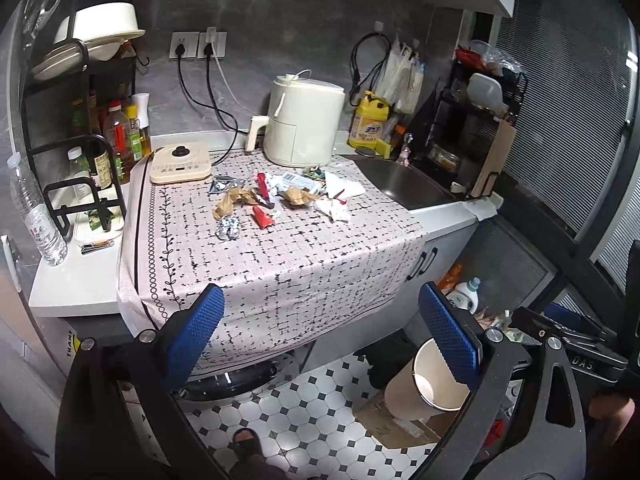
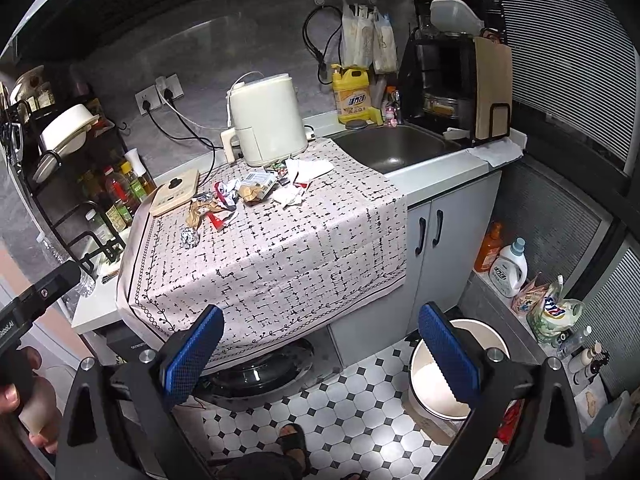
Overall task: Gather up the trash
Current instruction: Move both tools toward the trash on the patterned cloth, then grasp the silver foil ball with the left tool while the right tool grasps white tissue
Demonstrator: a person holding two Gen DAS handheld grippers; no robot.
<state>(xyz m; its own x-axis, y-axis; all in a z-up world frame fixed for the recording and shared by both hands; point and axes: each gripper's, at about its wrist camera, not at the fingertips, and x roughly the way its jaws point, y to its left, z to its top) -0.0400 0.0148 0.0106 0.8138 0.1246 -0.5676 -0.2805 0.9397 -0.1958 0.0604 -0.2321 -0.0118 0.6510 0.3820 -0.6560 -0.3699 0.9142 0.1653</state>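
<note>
Trash lies in a loose heap on the patterned tablecloth (image 1: 280,256): a foil ball (image 1: 228,227), brown crumpled paper (image 1: 234,201), a red wrapper (image 1: 262,216), white crumpled paper (image 1: 338,200). The right wrist view shows the same heap, with the foil ball (image 2: 190,237) and brown paper (image 2: 198,212). A beige bin (image 1: 420,384) stands on the floor at lower right, seen from above as the bin (image 2: 452,404) in the right wrist view. My left gripper (image 1: 324,332) hangs open, well short of the counter. My right gripper (image 2: 320,344) is open too, with nothing between its fingers.
A white air fryer (image 1: 302,120) and a cream induction cooker (image 1: 181,162) stand behind the trash. The sink (image 1: 404,180) lies to the right, a bottle rack (image 1: 100,132) and a water bottle (image 1: 36,208) to the left. Detergent bottles (image 2: 508,264) line the floor.
</note>
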